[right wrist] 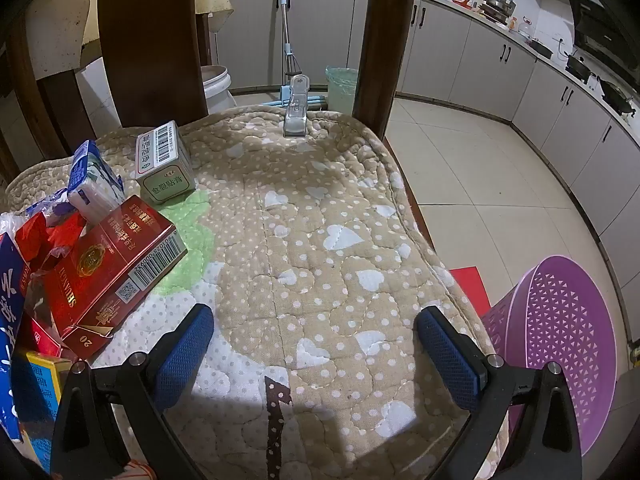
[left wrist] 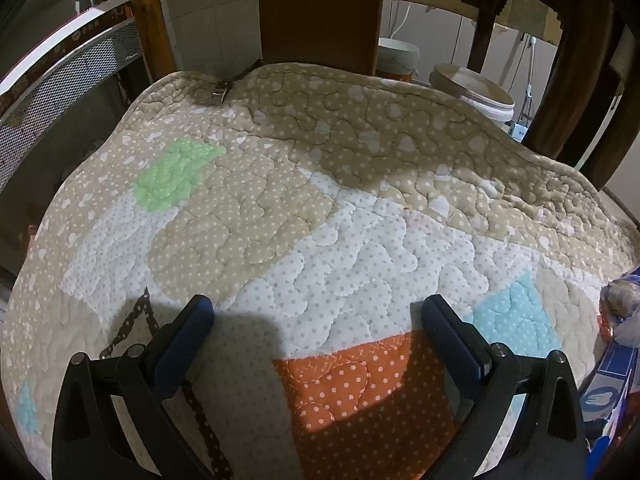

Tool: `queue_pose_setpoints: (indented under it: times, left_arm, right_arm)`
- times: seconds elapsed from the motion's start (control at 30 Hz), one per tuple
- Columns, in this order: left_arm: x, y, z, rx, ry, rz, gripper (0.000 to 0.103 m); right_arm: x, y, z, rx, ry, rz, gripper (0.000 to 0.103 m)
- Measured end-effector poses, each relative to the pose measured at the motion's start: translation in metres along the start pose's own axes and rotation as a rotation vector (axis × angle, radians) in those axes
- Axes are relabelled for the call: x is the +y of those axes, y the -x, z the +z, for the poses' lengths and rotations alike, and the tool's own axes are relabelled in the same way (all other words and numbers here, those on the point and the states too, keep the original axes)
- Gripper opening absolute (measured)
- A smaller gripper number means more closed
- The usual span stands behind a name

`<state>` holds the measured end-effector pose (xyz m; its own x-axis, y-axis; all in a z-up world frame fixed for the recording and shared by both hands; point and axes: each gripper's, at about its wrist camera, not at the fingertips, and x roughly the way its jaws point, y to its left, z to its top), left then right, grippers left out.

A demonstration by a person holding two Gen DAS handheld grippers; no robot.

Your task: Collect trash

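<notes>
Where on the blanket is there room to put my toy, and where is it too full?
Bare room: the quilted cover from the silver clip down to the right gripper, right of the red carton. Crowded: the left edge, where the green box, blue packets and carton pile up.

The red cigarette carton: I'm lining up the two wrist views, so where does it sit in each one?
Left wrist view: the red cigarette carton is not in it; only blue and white packaging shows at the far right edge.
Right wrist view: the red cigarette carton lies at left centre on the quilted cushion, in the trash pile, ahead of the open right gripper.
Shared landmark: the metal clip at the cushion's far edge.
</notes>
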<state>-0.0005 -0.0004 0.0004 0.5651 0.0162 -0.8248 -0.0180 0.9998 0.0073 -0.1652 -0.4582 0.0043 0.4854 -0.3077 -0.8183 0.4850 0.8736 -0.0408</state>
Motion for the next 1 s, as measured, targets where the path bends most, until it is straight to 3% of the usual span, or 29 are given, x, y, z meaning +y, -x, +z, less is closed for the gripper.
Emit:
queue_pose_setpoints:
  times: [0.23, 0.27, 1.0]
  left_arm:
    - [0.0053, 0.0042, -0.0032, -0.002, 0.01, -0.024, 0.103]
    - [-0.0003, -0.0013, 0.0018, 0.008, 0.0, 0.0, 0.103]
    - [-0.0004, 0.0019, 0.0, 0.004, 0.002, -0.005, 0.103]
  right_arm:
    - [0.0, -0.0001, -0.0001, 0.0, 0.0, 0.0, 0.103]
    - [0.0, -0.0001, -0.0001, 0.0, 0.0, 0.0, 0.103]
    - [-0.0001, -0.0002, -0.0001, 0.0, 0.0, 0.0, 0.103]
